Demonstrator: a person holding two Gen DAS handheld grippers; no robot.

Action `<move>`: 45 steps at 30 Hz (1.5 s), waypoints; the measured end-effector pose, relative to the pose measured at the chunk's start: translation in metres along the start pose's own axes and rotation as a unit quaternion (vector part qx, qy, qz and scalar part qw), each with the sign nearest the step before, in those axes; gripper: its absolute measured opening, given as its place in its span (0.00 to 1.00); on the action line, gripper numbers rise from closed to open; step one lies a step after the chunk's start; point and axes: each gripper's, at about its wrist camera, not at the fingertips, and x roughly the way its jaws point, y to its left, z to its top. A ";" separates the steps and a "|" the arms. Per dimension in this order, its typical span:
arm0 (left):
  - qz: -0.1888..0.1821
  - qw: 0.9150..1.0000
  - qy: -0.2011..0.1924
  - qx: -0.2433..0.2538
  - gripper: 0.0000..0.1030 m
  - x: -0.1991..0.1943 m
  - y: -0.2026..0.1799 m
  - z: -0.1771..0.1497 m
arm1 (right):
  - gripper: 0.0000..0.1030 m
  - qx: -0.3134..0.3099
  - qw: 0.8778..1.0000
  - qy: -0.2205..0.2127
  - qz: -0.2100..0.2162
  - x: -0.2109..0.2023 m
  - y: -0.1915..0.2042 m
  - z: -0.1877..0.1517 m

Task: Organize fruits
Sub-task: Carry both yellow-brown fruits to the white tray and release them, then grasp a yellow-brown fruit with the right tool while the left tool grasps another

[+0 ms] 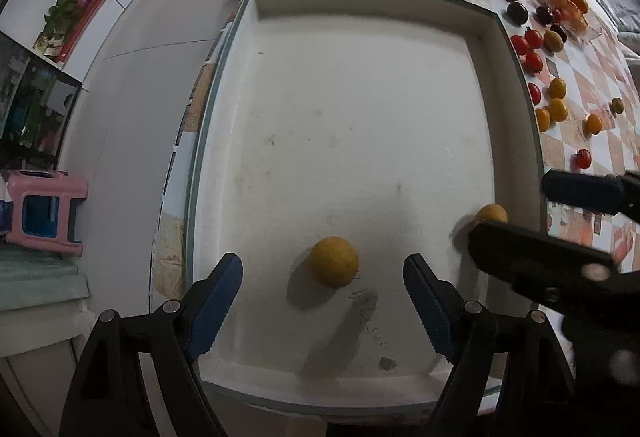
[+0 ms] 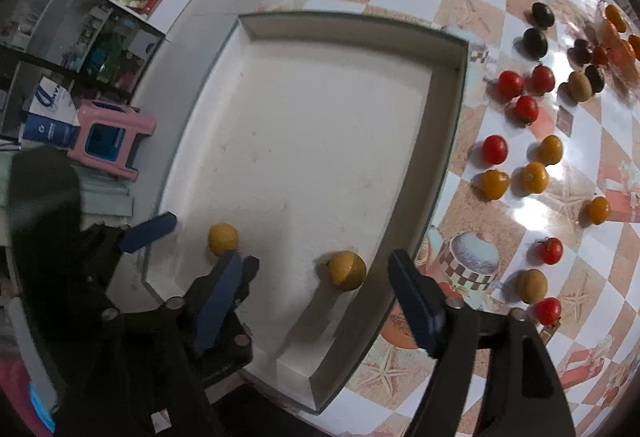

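Observation:
A white tray [image 1: 360, 109] lies on the checkered table; it also shows in the right wrist view [image 2: 304, 125]. Two yellow fruits lie in its near end. My left gripper [image 1: 322, 277] is open, its jaws on either side of one yellow fruit [image 1: 334, 261], not touching it. My right gripper [image 2: 316, 277] is open around the other yellow fruit [image 2: 347, 270], which lies near the tray's right wall. Red tomatoes [image 2: 495, 149], orange fruits [image 2: 535, 177] and dark plums [image 2: 535, 43] lie loose on the table right of the tray.
A brownish fruit [image 2: 531, 285] and two red tomatoes [image 2: 550, 251] lie near my right gripper. A glass bowl with orange fruits [image 1: 568, 3] stands at the far right. A pink stool [image 1: 46, 211] stands on the floor to the left.

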 end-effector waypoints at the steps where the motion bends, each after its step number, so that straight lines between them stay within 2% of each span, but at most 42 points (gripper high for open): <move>1: -0.001 1.000 0.000 0.000 0.81 -0.001 -0.001 0.000 | 0.78 -0.003 1.000 -0.001 -0.003 -0.004 -0.001 0.000; 9: -0.002 1.000 -0.004 0.017 0.81 -0.015 -0.028 0.003 | 0.83 0.021 0.999 -0.014 -0.032 -0.028 -0.034 -0.012; 16: -0.008 0.998 -0.024 0.062 0.81 -0.033 -0.068 0.007 | 0.84 0.087 0.994 -0.023 -0.059 -0.041 -0.087 -0.039; 24: -0.035 0.988 -0.060 0.135 0.81 -0.058 -0.127 0.014 | 0.84 0.174 0.981 -0.018 -0.089 -0.056 -0.159 -0.080; 32: -0.047 0.981 -0.055 0.177 0.81 -0.056 -0.171 0.017 | 0.84 0.217 0.970 -0.022 -0.105 -0.072 -0.202 -0.107; 38: -0.053 0.982 -0.043 0.173 0.81 -0.043 -0.196 0.024 | 0.84 0.229 0.967 -0.030 -0.105 -0.081 -0.223 -0.110; 45: -0.047 0.981 -0.031 0.184 0.81 -0.024 -0.215 0.029 | 0.84 0.203 0.972 -0.030 -0.111 -0.076 -0.235 -0.103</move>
